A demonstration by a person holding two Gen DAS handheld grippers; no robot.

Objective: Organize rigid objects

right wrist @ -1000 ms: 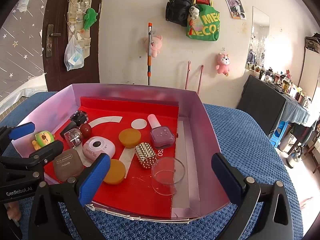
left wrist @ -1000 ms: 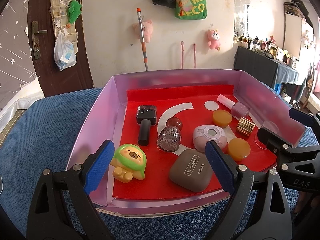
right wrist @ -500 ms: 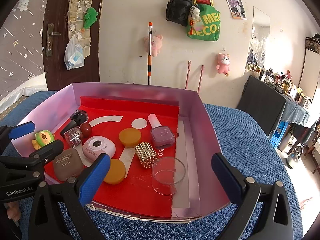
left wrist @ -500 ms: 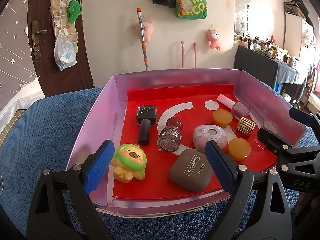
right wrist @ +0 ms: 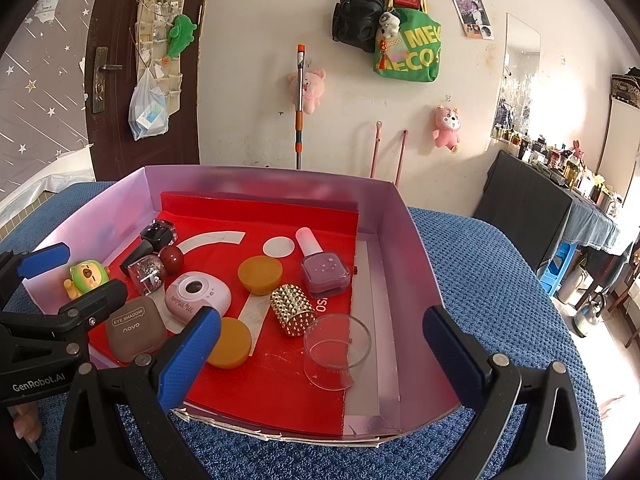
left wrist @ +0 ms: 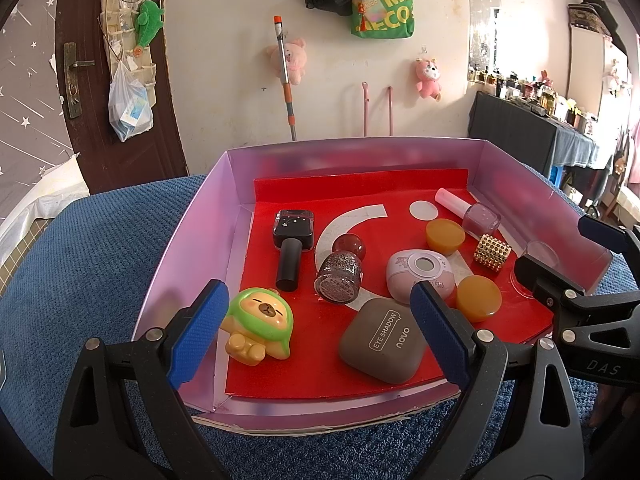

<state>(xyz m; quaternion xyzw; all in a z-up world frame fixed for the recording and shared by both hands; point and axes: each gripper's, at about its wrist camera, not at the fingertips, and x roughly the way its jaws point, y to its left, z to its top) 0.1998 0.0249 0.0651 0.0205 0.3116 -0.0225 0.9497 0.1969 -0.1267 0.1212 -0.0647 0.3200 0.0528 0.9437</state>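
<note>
A pink-walled tray with a red floor sits on a blue cloth. In it lie a green capybara toy, a black nail polish bottle, a glitter bottle, a grey eye-shadow case, a pink compact, two orange discs, a gold studded cylinder, a mauve polish bottle and a clear glass cup. My left gripper is open over the tray's near edge, empty. My right gripper is open around the cup's near side, empty.
The blue knitted cloth covers the table around the tray. A wall with hanging bags and plush toys stands behind. A dark door is at the far left. A black cabinet with bottles is at the right.
</note>
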